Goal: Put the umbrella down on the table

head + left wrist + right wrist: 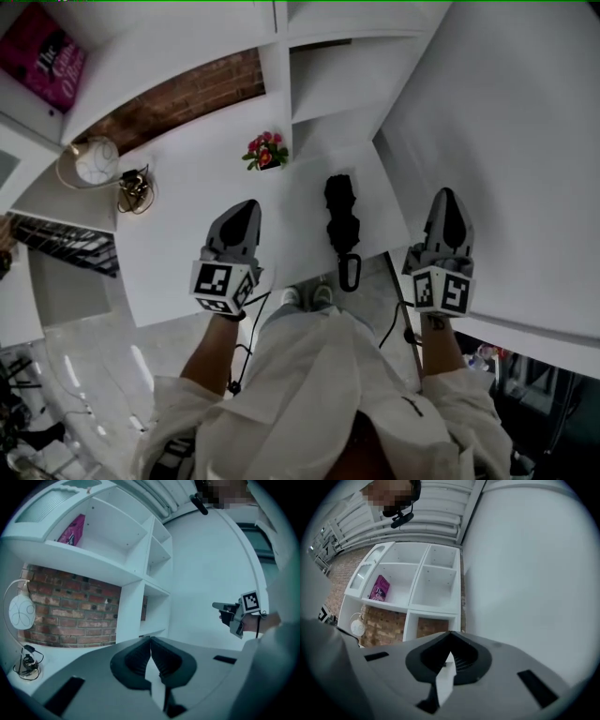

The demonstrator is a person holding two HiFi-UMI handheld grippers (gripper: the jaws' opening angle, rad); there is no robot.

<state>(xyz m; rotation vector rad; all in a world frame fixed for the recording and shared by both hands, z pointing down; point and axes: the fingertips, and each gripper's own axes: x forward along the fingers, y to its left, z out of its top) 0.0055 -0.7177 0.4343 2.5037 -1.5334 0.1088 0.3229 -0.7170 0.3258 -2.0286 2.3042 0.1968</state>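
Note:
The black folded umbrella lies on the white table near its front edge, its wrist loop hanging over the edge. My left gripper is held over the table to the left of the umbrella, apart from it. Its jaws meet at the tip, shut and empty. My right gripper is to the right of the umbrella, beyond the table's corner in front of a white wall. It is shut with nothing between its jaws. The left gripper view also shows the right gripper in the air.
A small pot of red flowers stands behind the umbrella. A round white lamp and a bundle of cable sit at the table's left. White shelves with a pink book rise over a brick wall.

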